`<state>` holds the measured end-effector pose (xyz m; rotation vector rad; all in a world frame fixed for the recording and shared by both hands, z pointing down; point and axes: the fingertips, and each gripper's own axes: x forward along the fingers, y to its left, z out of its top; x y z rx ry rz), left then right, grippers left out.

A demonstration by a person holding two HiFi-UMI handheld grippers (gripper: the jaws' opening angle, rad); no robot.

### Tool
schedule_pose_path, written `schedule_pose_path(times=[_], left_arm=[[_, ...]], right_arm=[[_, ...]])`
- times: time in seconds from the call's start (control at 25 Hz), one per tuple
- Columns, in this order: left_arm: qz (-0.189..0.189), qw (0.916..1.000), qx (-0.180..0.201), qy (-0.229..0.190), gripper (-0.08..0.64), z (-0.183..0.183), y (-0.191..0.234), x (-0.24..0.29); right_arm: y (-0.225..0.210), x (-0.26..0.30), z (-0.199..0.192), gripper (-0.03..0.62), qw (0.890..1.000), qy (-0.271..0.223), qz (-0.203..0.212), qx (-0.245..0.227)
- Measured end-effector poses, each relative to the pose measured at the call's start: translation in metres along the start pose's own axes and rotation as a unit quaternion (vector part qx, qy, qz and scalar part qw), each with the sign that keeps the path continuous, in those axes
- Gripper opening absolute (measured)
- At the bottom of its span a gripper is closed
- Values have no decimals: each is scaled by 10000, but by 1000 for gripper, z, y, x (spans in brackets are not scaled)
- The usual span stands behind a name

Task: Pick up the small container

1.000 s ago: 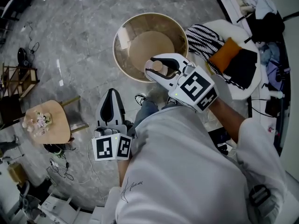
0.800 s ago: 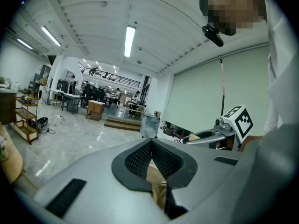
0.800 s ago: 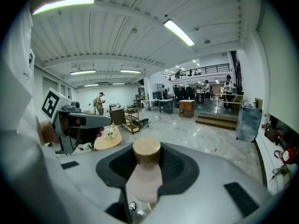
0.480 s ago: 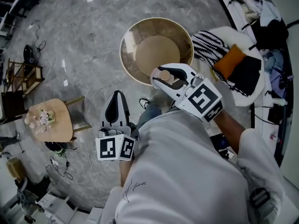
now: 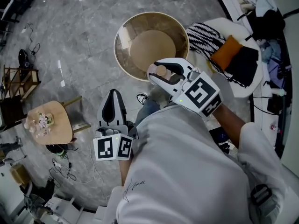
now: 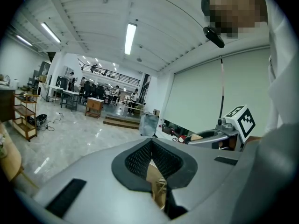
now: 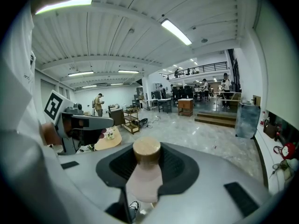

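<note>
Container: small pale-pink jar with wooden lid (image 7: 145, 174), clamped in right gripper (image 5: 160, 69)
Left gripper (image 5: 112, 96): jaws together, empty
Change: none; pickup looks complete

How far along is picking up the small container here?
Done: the small container is off any surface, with floor visible beneath it. In hand: the right gripper clamps its pale body below the wooden lid; the left gripper is shut and empty. Left: nothing of the pickup itself appears to remain.
</note>
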<state>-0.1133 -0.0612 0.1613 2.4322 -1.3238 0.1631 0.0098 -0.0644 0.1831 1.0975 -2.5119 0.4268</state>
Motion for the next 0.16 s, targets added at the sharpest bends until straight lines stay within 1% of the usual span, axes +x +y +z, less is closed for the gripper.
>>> schedule_pose_path(times=[0.16], left_arm=[[-14,10000,-22,-15,17,1,0,4]], right_arm=[[-4,2,1,137,10000,-1,-4,-5]])
